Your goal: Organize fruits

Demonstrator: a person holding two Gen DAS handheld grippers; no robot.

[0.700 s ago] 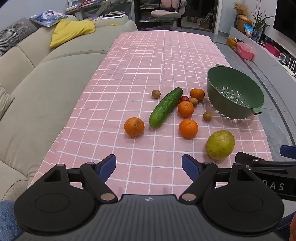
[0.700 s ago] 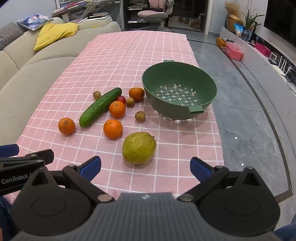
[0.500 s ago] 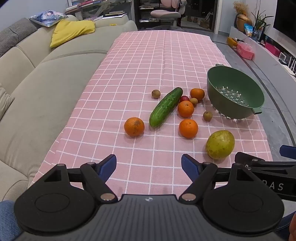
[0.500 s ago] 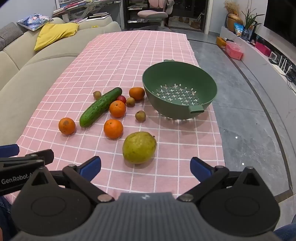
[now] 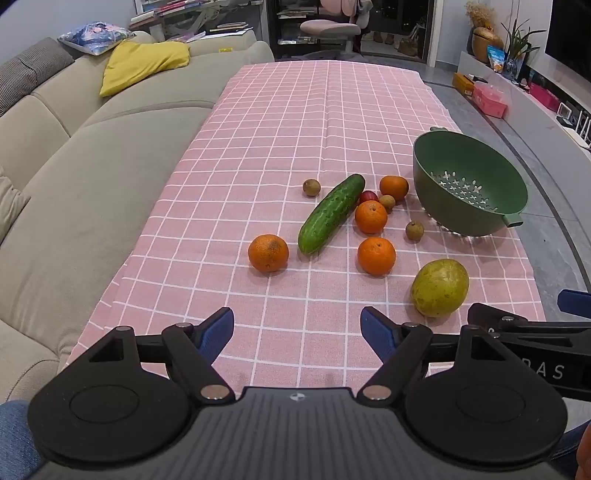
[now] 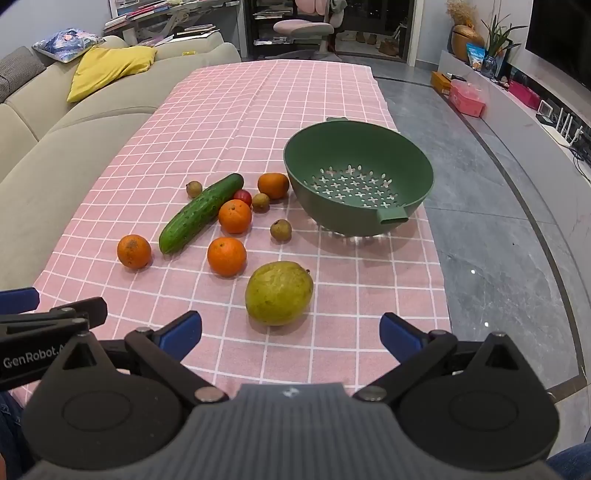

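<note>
A green colander point(image 5: 469, 184) point(image 6: 358, 181) stands empty on the pink checked cloth point(image 5: 295, 122). Left of it lie a cucumber point(image 5: 331, 213) point(image 6: 201, 213), several oranges point(image 5: 268, 253) point(image 6: 226, 256), a yellow-green pear point(image 5: 439, 287) point(image 6: 279, 292), a small red fruit point(image 6: 242, 195) and three small brown fruits point(image 6: 280, 229). My left gripper point(image 5: 297, 330) is open and empty at the cloth's near edge, short of the oranges. My right gripper point(image 6: 290, 330) is open and empty, just short of the pear.
A beige sofa point(image 5: 74, 155) with a yellow cushion point(image 5: 144, 62) runs along the table's left side. Grey floor point(image 6: 498, 240) lies to the right, with a low shelf and pink boxes point(image 6: 467, 98) beyond. An office chair point(image 6: 303, 27) stands past the far end.
Both grippers have barely moved. The right one has crept slightly towards the pear. Nothing was grasped or released.
</note>
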